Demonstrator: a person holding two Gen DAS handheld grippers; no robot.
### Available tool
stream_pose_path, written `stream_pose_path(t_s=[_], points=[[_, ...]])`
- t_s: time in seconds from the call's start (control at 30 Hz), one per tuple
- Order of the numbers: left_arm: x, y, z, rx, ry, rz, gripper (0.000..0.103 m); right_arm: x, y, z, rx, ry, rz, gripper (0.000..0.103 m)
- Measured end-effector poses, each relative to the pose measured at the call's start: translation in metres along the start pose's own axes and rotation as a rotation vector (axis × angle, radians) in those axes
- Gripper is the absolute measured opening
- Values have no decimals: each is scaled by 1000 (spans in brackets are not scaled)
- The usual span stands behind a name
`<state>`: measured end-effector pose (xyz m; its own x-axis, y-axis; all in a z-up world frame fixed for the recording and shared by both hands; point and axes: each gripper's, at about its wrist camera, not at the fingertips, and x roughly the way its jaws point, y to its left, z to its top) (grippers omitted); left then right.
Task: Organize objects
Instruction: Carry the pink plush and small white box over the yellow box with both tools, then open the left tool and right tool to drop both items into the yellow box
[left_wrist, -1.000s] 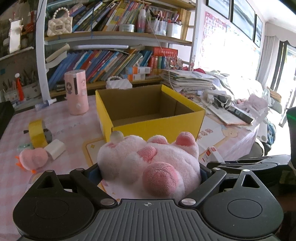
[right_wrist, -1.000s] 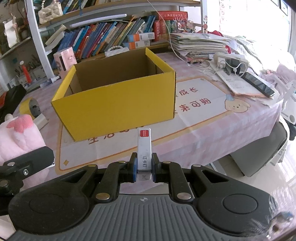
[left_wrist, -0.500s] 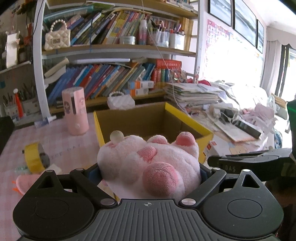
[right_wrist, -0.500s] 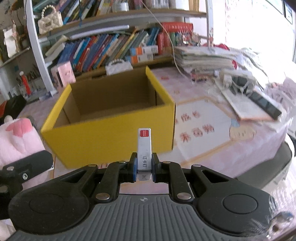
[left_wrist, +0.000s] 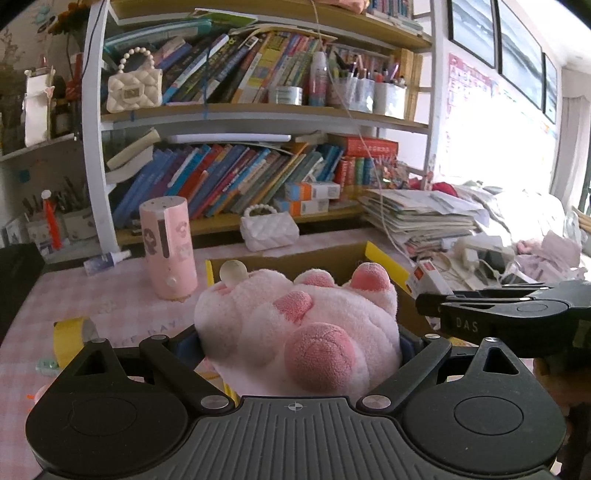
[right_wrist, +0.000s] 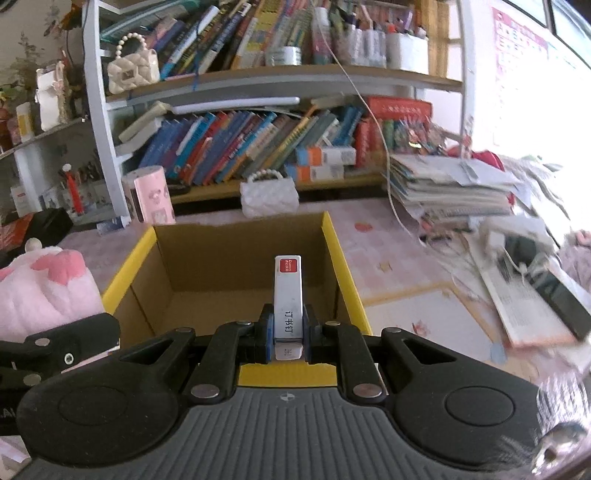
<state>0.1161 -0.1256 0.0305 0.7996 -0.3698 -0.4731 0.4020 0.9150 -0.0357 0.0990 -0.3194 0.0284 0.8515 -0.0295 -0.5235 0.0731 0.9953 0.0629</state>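
Note:
My left gripper (left_wrist: 297, 343) is shut on a pink plush paw toy (left_wrist: 295, 325) and holds it at the near left edge of the open yellow cardboard box (left_wrist: 384, 254). The toy also shows at the left of the right wrist view (right_wrist: 44, 288). My right gripper (right_wrist: 288, 332) is shut on a small white staple box with a red label (right_wrist: 288, 291), held over the near rim of the yellow box (right_wrist: 340, 258). The inside of the yellow box looks empty. The right gripper and its staple box (left_wrist: 424, 275) show at the right of the left wrist view.
A pink cylinder (left_wrist: 168, 251), a white quilted purse (left_wrist: 267, 229) and a bookshelf (left_wrist: 240, 114) stand behind the box. A yellow tape roll (left_wrist: 70, 339) lies at left. Stacked papers (right_wrist: 450, 192) and clutter fill the right side.
Both grippers have moved forward and up to the yellow box. The staple box now hangs over the box's opening and the plush toy is at its edge.

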Motion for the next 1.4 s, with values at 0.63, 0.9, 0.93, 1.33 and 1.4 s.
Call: stream_pose_path(t_s=[0.63,0.9,0.93,1.33,1.4], points=[[61,12,13,-55,51,82,96,85,7,19,-212,123,134,14],[87,15,10,-56,93,92,96,117,8,17,-283,217,172,14],[89,15,9,-46,92,91,96,121,8,16,-298,237,175,14],[106,3,13,24,86,77,96,138,3,7,-361,366,182,14],[109,-2,14,39,87,69,96,137,-2,7,-353,367,172,14]])
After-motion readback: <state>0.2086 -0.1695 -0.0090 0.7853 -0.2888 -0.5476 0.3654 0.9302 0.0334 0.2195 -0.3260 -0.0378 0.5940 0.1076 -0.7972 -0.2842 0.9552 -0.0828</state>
